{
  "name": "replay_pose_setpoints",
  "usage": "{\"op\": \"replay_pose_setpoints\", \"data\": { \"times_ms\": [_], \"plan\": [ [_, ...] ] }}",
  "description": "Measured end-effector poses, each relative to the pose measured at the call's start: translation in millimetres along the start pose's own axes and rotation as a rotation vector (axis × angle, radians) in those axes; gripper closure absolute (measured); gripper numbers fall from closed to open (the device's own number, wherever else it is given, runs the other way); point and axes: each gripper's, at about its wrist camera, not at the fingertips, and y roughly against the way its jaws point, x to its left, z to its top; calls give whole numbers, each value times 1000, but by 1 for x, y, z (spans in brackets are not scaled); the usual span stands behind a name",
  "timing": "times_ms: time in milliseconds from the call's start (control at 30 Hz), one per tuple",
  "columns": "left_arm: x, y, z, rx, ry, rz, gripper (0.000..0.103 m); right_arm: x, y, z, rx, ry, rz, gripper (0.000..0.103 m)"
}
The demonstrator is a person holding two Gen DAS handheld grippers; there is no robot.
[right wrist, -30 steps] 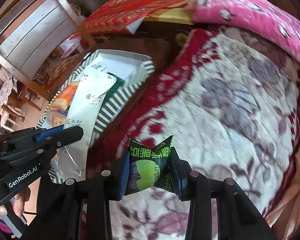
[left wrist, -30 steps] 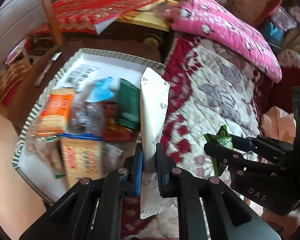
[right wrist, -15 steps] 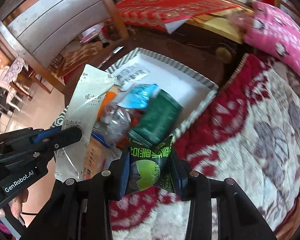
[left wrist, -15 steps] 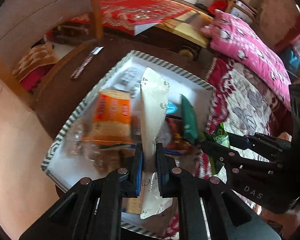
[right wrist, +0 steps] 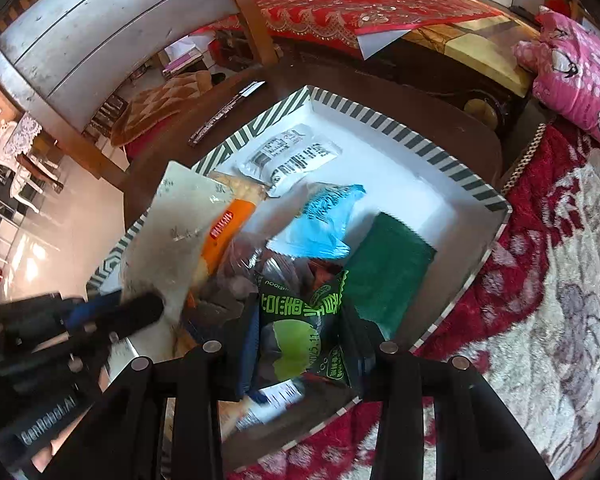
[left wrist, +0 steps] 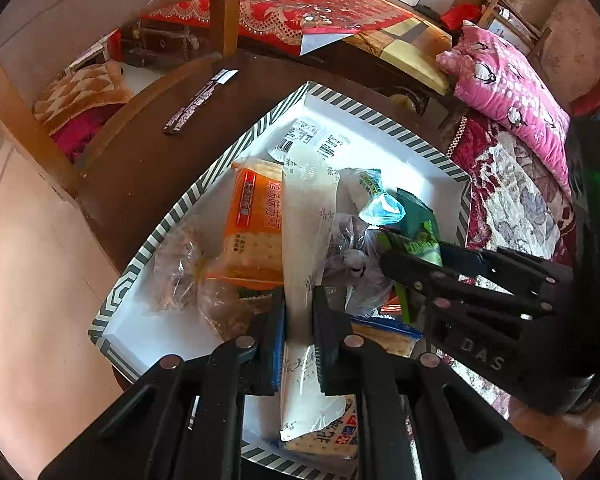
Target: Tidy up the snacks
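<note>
A long white packet (left wrist: pixel 306 232) is pinched tight in the left gripper (left wrist: pixel 298 332), low in the middle of the frame, above the striped box (left wrist: pixel 380 114). A small green snack bag (right wrist: pixel 300 332) is seen between the fingers of the right gripper (right wrist: pixel 300 350), whose jaws are opening. Many snacks are piled in the box, among them an orange cracker pack (left wrist: pixel 254 224) and a blue packet (right wrist: pixel 324 220).

A lived-in home bedroom; pink pillow (left wrist: pixel 508 92) on floral blanket (right wrist: pixel 548 320); red embroidered cloth (right wrist: pixel 364 4)
</note>
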Motion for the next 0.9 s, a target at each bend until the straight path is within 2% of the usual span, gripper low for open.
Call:
{"op": "replay_pose_setpoints", "data": {
  "times_ms": [100, 167, 233, 433, 733, 900],
  "plan": [
    [-1, 1, -1, -12, -6, 33, 87, 3, -1, 2, -17, -21, 21, 54],
    [0, 1, -2, -18, -10, 50, 81, 3, 2, 1, -20, -39, 42, 49],
    [1, 4, -4, -34, -12, 73, 64, 2, 8, -1, -31, -38, 31, 46],
    [-4, 20, -12, -118, -50, 145, 34, -7, 36, -18, -90, -69, 23, 42],
    [-18, 42, -35, -239, -67, 187, 14, -7, 70, -57, -184, -58, -58, 37],
    [-21, 49, -49, -275, -59, 185, 10, -10, 78, -76, -218, -69, -75, 36]
  ]
}}
